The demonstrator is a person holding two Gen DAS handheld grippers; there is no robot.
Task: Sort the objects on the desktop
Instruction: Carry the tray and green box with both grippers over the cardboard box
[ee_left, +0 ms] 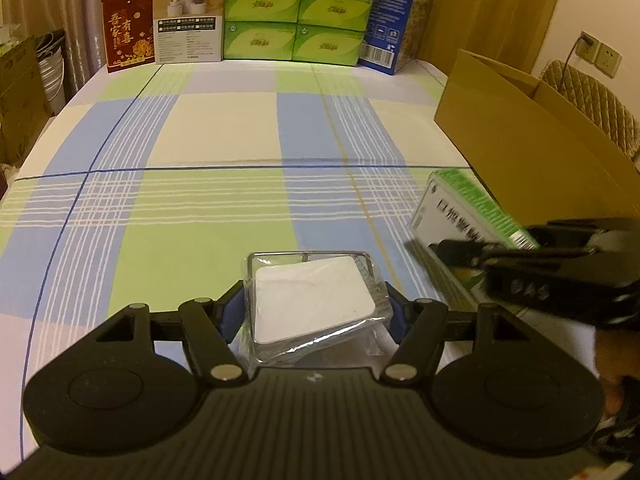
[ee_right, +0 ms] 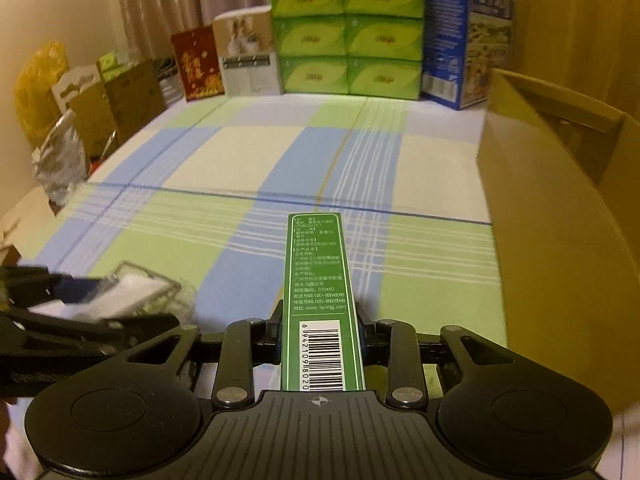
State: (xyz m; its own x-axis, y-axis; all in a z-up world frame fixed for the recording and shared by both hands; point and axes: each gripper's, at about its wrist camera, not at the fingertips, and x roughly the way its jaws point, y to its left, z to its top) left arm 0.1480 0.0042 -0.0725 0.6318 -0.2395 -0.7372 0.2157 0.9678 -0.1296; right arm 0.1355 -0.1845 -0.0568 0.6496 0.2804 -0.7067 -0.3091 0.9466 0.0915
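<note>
Left wrist view: left gripper (ee_left: 316, 312) stands about half open, its blue pads pressed on both sides of a clear plastic case (ee_left: 316, 304) holding a white card. The case sits directly between the fingers, tilted, with crinkled wrap around its lower edge. To the right of this gripper, the right gripper (ee_left: 460, 250) appears as a dark, motion-blurred shape clamped on a green-and-white carton (ee_left: 464, 208); the print on the carton is smeared and unreadable. A brown cardboard box (ee_left: 520, 132) stands beyond it to the right, cut off by the frame edge. The checked tablecloth (ee_left: 224, 132) stretches ahead.

Right wrist view: right gripper (ee_right: 320, 334) is closed almost fully on the narrow green carton (ee_right: 316, 280), which runs straight ahead between the fingers. Its upper face carries white text and a barcode at the near end; the near end is hidden by the gripper body. To the left, the left gripper (ee_right: 92, 292) and the clear plastic case (ee_right: 136, 288) are blurred. The cardboard box (ee_right: 552, 208) rises to the right, its interior mostly out of sight.
</note>
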